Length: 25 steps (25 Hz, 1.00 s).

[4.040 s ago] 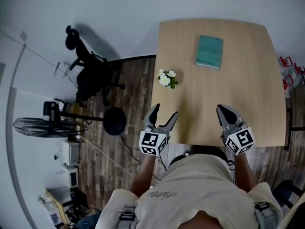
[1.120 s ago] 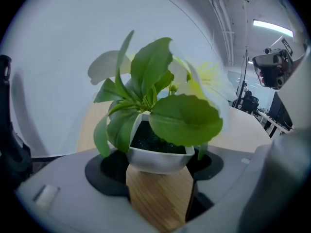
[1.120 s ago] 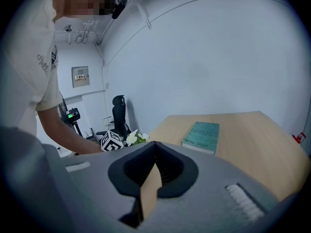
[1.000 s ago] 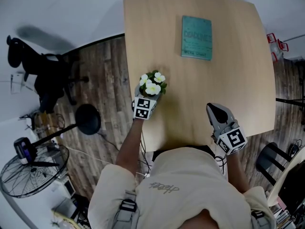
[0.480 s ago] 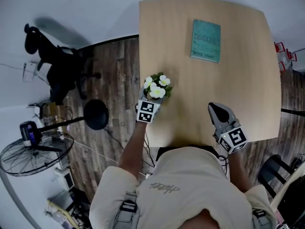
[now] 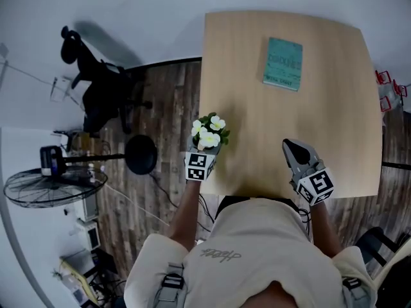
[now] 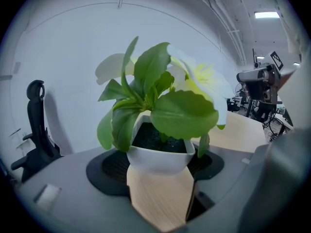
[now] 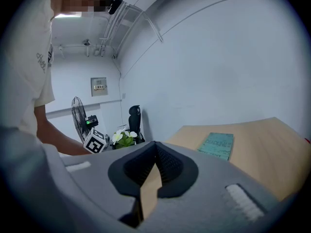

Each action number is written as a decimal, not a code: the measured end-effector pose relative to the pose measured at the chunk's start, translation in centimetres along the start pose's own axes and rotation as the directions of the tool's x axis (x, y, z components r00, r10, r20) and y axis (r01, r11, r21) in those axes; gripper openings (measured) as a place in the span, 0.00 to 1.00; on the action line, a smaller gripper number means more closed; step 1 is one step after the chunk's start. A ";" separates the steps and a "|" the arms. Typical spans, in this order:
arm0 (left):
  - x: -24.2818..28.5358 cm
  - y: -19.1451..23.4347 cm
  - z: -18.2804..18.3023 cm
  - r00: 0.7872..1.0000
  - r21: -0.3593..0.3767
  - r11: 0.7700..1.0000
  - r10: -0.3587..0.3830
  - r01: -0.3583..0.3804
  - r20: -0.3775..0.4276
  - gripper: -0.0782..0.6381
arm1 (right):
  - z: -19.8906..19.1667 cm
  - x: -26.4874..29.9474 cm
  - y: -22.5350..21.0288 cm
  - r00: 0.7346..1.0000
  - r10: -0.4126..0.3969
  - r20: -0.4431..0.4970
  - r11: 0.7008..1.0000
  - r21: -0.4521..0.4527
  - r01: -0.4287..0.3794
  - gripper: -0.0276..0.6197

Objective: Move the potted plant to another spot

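Lying far on the table [image 6: 334,108], a book [image 6: 282,63] is well apart from the plant [image 6: 209,132]; a chair [image 6: 103,98] and fan [image 6: 48,188] stand left. The left gripper [image 6: 206,146] clamps the plant's pot [image 7: 158,160] by the table's near left edge; the right gripper [image 6: 294,149], closed and empty, is near right.

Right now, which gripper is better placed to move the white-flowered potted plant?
Left. The left gripper is shut on the white-flowered potted plant; the right gripper, shut and empty, sits apart.

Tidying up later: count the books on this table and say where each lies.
1: a teal book lies on the far half of the wooden table, away from the potted plant. None seems hidden.
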<state>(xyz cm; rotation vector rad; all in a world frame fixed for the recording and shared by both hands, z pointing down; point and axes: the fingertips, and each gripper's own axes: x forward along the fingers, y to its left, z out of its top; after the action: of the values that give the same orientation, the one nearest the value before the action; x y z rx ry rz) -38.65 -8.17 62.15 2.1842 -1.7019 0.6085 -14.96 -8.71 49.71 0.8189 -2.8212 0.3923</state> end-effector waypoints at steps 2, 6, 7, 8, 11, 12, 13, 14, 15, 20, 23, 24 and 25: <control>-1.0 -0.7 0.4 1.000 -0.002 1.000 0.020 -0.020 0.012 0.61 | -0.2 -0.6 -0.2 1.000 0.012 0.004 1.000 0.008 -0.012 0.05; -2.8 -1.7 1.2 0.998 0.009 0.999 0.054 -0.054 0.022 0.61 | -0.6 -1.5 -0.4 0.999 0.034 0.017 0.999 0.026 -0.035 0.05; -3.3 -1.9 1.4 0.998 0.007 0.998 0.059 -0.059 0.024 0.61 | -0.7 -1.6 -0.4 0.999 0.039 0.022 0.999 0.026 -0.040 0.05; -3.7 -2.1 1.7 0.998 0.003 0.998 0.065 -0.065 0.028 0.61 | -0.6 -1.8 -0.4 0.999 0.044 0.028 0.999 0.026 -0.045 0.05; -4.5 -3.0 2.6 0.996 0.000 0.997 0.081 -0.081 0.044 0.61 | -0.7 -2.4 -0.6 0.997 0.058 0.044 0.998 0.026 -0.059 0.05; -4.8 -3.3 2.9 0.995 0.001 0.996 0.086 -0.086 0.050 0.61 | -0.8 -2.6 -0.7 0.997 0.061 0.047 0.998 0.025 -0.062 0.05; -4.9 -3.7 3.1 0.994 0.000 0.996 0.091 -0.091 0.055 0.61 | -0.9 -2.8 -0.8 0.997 0.063 0.049 0.998 0.023 -0.064 0.05; -5.1 -4.0 3.3 0.994 -0.004 0.996 0.094 -0.094 0.060 0.61 | -1.1 -3.0 -0.8 0.997 0.064 0.049 0.998 0.021 -0.065 0.05; -5.2 -4.5 3.5 0.993 -0.009 0.995 0.095 -0.095 0.064 0.61 | -1.2 -3.2 -0.9 0.997 0.064 0.049 0.998 0.019 -0.065 0.05; -5.8 -6.9 4.7 0.993 -0.032 0.996 0.082 -0.079 0.091 0.61 | -1.6 -4.5 -1.5 0.996 0.062 0.056 0.998 0.020 -0.064 0.05; -5.6 -8.4 5.0 0.992 -0.039 0.998 0.062 -0.058 0.106 0.61 | -2.3 -5.1 -2.1 0.997 0.051 0.052 0.998 0.020 -0.052 0.05; -5.5 -8.7 5.0 0.993 -0.036 0.998 0.054 -0.051 0.109 0.61 | -2.4 -5.3 -2.3 0.998 0.043 0.050 0.999 0.018 -0.044 0.05; -5.4 -9.1 4.9 0.993 -0.031 0.999 0.047 -0.043 0.110 0.61 | -2.6 -5.5 -2.3 0.998 0.035 0.050 0.999 0.019 -0.036 0.05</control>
<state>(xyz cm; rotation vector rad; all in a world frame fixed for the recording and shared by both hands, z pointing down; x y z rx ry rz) -30.30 -3.72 55.38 2.2026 -1.8083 0.4784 -8.86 -7.05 51.28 0.7945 -2.8859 0.4112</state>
